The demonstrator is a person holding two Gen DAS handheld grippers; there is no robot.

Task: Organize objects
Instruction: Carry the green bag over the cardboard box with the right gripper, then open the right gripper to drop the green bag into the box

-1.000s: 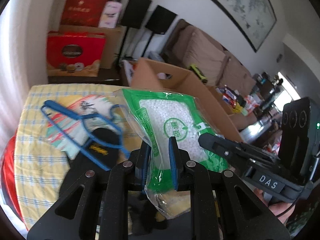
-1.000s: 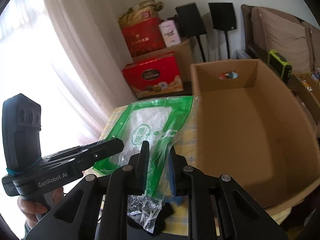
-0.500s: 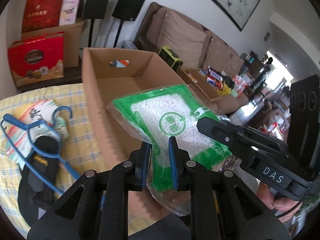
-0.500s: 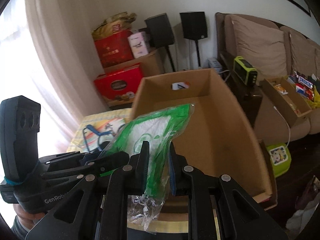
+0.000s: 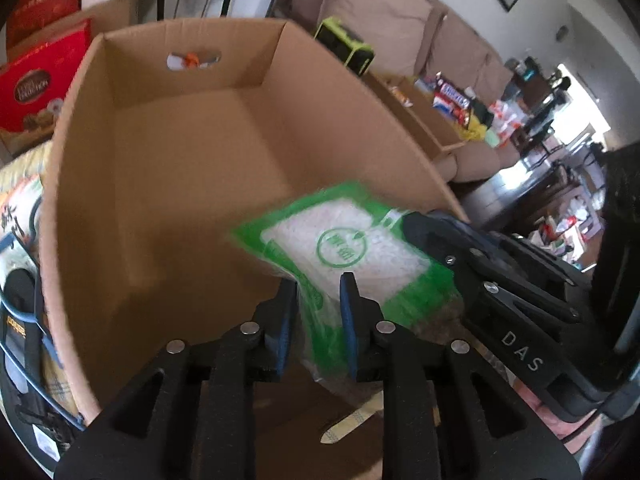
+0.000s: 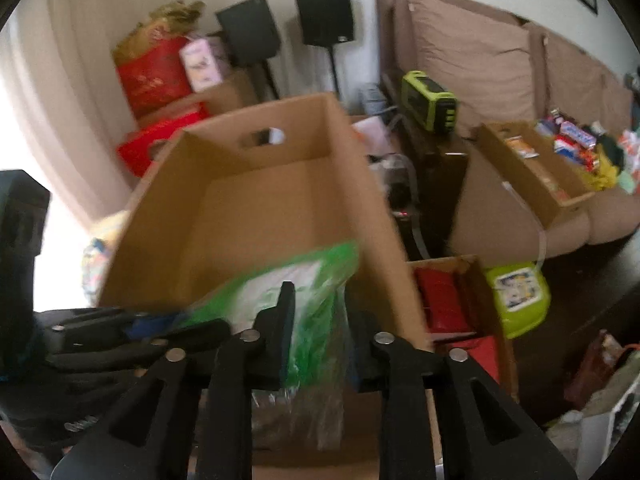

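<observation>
Green-edged plastic bag (image 5: 340, 252) of white beads hangs above the cardboard box (image 5: 180, 152), pinched by my left claw (image 5: 318, 320) and my right claw (image 6: 320, 332) together. Beside the box's left wall lie a blue hanger (image 5: 24, 320) and black slipper (image 5: 18, 292) on the checked worktop (image 5: 24, 164).
</observation>
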